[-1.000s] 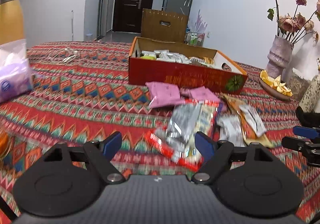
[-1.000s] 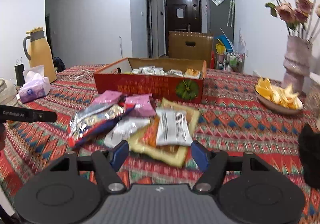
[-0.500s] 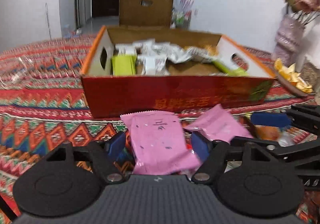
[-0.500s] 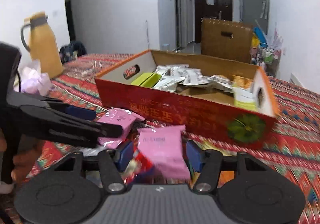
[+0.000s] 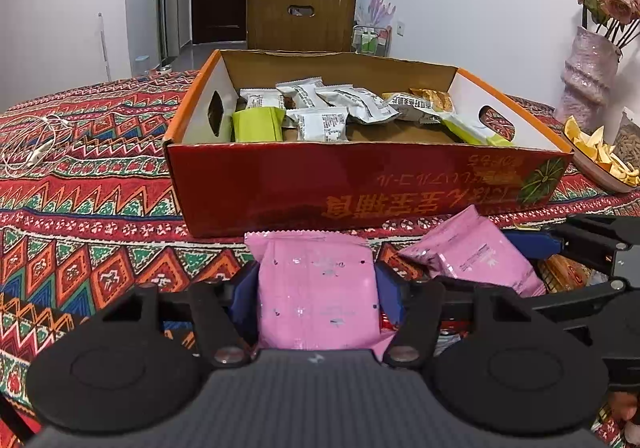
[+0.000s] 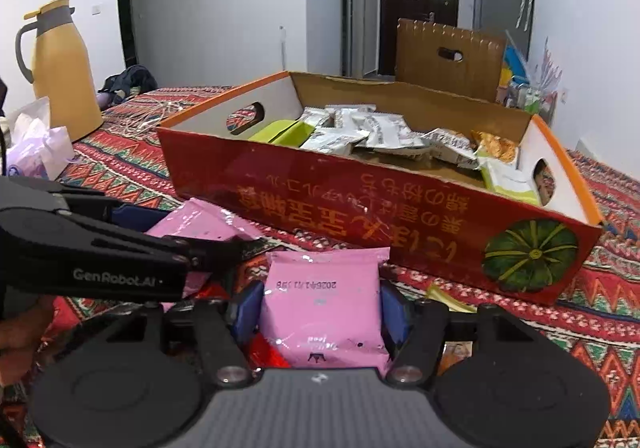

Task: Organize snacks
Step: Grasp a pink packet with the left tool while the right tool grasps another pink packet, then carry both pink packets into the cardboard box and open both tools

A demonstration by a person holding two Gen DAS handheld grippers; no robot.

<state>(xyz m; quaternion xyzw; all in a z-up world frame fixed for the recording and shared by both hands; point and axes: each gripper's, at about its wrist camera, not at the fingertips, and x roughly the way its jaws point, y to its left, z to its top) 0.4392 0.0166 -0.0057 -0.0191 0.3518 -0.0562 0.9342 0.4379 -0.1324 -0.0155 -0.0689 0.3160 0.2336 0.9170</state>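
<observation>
Change: I've swung both grippers in from the loose pile to the pink packets in front of the box (image 5: 360,191).
Left gripper (image 5: 316,288): fingers closing around left packet (image 5: 316,288).
Right gripper (image 6: 322,308): fingers easing apart around right packet (image 6: 322,308); grip unsure.
Meaning: lift into box comes next.

Two pink snack packets (image 5: 318,292) lie at six o'clock of one red cardboard box (image 5: 280,179). Inside it: two green packets (image 5: 258,124) (at nine and three o'clock) and several white ones (image 5: 322,123), overlapping beyond a sure count.
</observation>
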